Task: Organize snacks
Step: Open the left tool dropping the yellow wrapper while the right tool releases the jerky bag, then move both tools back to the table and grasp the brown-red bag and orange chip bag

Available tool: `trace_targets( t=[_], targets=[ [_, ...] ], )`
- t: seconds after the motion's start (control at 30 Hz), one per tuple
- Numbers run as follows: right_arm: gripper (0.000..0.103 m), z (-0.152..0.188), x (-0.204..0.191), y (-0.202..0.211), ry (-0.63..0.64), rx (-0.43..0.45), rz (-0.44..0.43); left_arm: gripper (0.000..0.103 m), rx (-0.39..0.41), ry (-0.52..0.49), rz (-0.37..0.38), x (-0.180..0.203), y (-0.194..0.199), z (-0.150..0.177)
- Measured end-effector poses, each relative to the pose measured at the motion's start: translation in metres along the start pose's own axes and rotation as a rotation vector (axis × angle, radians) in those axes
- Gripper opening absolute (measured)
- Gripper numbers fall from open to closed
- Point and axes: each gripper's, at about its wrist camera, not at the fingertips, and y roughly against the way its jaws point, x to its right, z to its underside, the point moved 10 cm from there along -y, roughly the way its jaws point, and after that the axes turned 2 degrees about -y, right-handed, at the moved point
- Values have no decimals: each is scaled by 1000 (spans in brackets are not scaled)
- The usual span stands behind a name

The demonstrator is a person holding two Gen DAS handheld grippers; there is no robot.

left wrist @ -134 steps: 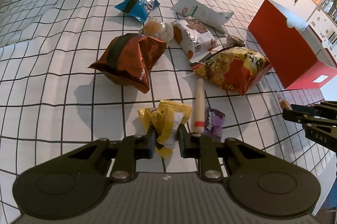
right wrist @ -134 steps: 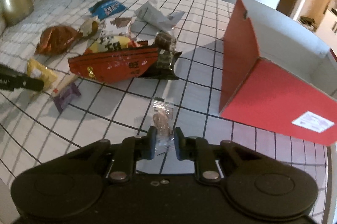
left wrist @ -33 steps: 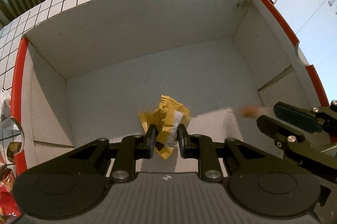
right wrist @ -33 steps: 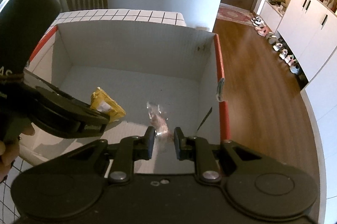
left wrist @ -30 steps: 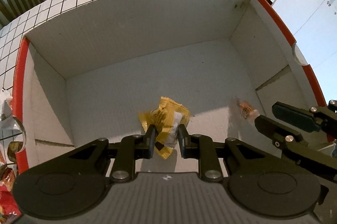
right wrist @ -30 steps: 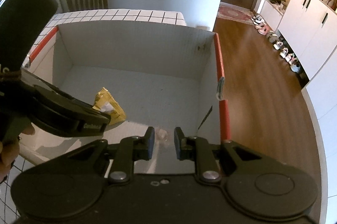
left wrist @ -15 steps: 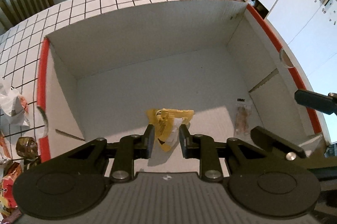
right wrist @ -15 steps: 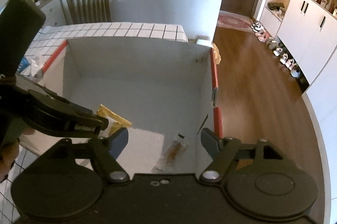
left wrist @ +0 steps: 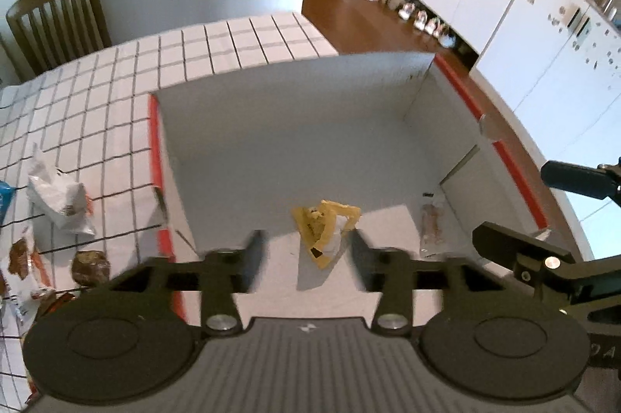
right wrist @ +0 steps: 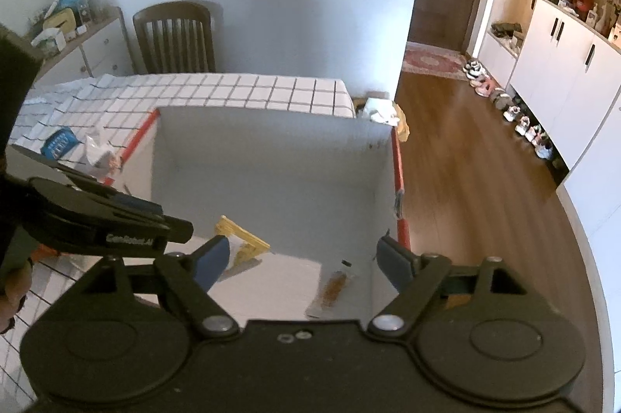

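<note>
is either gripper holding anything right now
No. The left gripper and right gripper are both open; the yellow packet and clear-wrapped snack lie in the box.

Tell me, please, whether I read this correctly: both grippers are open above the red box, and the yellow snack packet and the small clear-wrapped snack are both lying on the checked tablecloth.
Not quite. Both the left gripper and right gripper are open above the red box, but the yellow snack packet and the small clear-wrapped snack lie inside the box, on its floor, not on the checked tablecloth. The left wrist view shows this.

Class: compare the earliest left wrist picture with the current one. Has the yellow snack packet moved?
Yes. The yellow snack packet has gone from the checked tablecloth into the red box, where it lies on the floor, released by the open left gripper.
</note>
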Motion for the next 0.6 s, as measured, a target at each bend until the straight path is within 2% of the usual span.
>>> trace_targets(
  t=[0.03, 0.27, 0.37, 0.6],
  targets=[
    [83, -1, -2, 4, -1, 5, -2, 69, 21, -1, 2, -1, 7, -1],
    [88, -8, -20, 36, -6, 59, -23, 69, 104, -28, 36, -7, 54, 5],
    [93, -10, -32, 53, 5, 91, -40, 75, 137, -35, 43, -14, 74, 12],
    [101, -13, -66, 80, 6, 147, -87, 83, 187, 20, 80, -46, 113, 30]
  ],
)
